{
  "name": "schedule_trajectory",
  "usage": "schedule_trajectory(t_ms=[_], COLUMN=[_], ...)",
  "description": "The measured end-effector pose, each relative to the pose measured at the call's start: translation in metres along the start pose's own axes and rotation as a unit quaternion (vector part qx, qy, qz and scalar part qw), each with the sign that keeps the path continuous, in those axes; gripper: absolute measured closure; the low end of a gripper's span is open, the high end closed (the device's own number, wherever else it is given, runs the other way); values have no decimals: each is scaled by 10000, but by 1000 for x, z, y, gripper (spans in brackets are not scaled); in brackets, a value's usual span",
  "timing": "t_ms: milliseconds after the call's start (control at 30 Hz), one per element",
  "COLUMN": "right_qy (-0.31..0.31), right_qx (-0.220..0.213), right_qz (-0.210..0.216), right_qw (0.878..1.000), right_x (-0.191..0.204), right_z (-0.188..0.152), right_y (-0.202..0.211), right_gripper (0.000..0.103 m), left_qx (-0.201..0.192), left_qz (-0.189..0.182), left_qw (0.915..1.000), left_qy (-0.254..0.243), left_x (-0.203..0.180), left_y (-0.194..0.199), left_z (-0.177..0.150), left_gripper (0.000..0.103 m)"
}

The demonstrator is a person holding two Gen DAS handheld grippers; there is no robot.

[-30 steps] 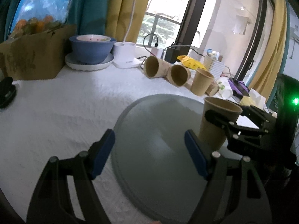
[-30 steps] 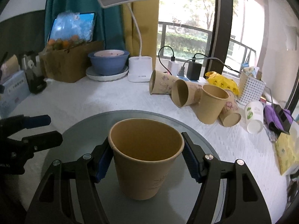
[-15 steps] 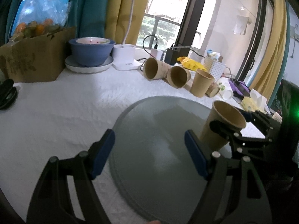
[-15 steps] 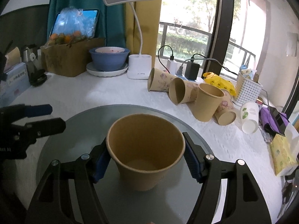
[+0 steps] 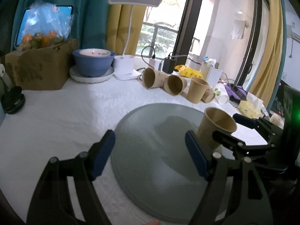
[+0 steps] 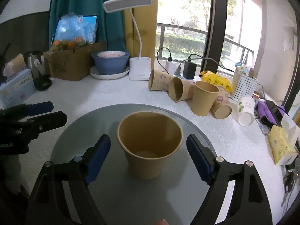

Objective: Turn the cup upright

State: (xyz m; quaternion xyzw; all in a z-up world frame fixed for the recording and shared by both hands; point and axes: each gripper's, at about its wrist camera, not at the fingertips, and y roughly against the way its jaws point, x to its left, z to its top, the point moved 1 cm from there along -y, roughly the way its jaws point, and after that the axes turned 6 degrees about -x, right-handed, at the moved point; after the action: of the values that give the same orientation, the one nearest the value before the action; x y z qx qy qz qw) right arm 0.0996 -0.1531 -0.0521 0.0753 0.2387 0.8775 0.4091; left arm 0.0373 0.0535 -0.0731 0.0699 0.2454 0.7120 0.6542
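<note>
The worktop [image 6: 78,97], under a white cloth, carries a round grey tray [image 6: 90,123], and on the tray the cup [image 6: 150,146] stands mouth up between the blue pads of the right tool [image 6: 148,155]. That tool is spread wide, with a gap showing on both sides of the cup, so it grips nothing. The left tool [image 5: 150,155] is also wide and empty, hovering over the near part of the tray beside the cup.

The cup looks light, so the main risk is a pad brushing the rim as the right tool backs off, tipping it over again. The tray looks smooth, and a nudge could slide the cup toward its edge. The left tool could also clip it.
</note>
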Motion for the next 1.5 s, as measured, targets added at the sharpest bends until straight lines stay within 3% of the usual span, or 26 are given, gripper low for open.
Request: schedule_trajectory(t_ms=[733, 767, 800, 867, 1300, 1500], right_qy=[-234, -238, -246, -289, -649, -677], right_qx=[-753, -782, -814, -890, -1225, -1383], right_qz=[-84, -90, -93, -92, -108, -216], right_qw=[9968, 9966, 9963, 9956, 9903, 9878], right_x=[7, 7, 7, 6, -10, -16], right_z=[33, 34, 35, 37, 57, 63], right_y=[94, 97, 101, 110, 152, 172], right_gripper=[18, 17, 17, 17, 17, 17], left_qx=[-882, -929, -969, -1065, -1593, -1628], left_qz=[196, 204, 199, 155, -55, 179], left_qw=[9953, 9948, 9944, 9934, 9843, 9821], left_qy=[-338, -352, -364, -392, -757, -934], left_x=[-24, -25, -27, -30, -57, -69], left_y=[75, 78, 80, 85, 126, 135], left_z=[20, 22, 24, 27, 57, 65], left_gripper=[25, 22, 13, 8, 7, 7])
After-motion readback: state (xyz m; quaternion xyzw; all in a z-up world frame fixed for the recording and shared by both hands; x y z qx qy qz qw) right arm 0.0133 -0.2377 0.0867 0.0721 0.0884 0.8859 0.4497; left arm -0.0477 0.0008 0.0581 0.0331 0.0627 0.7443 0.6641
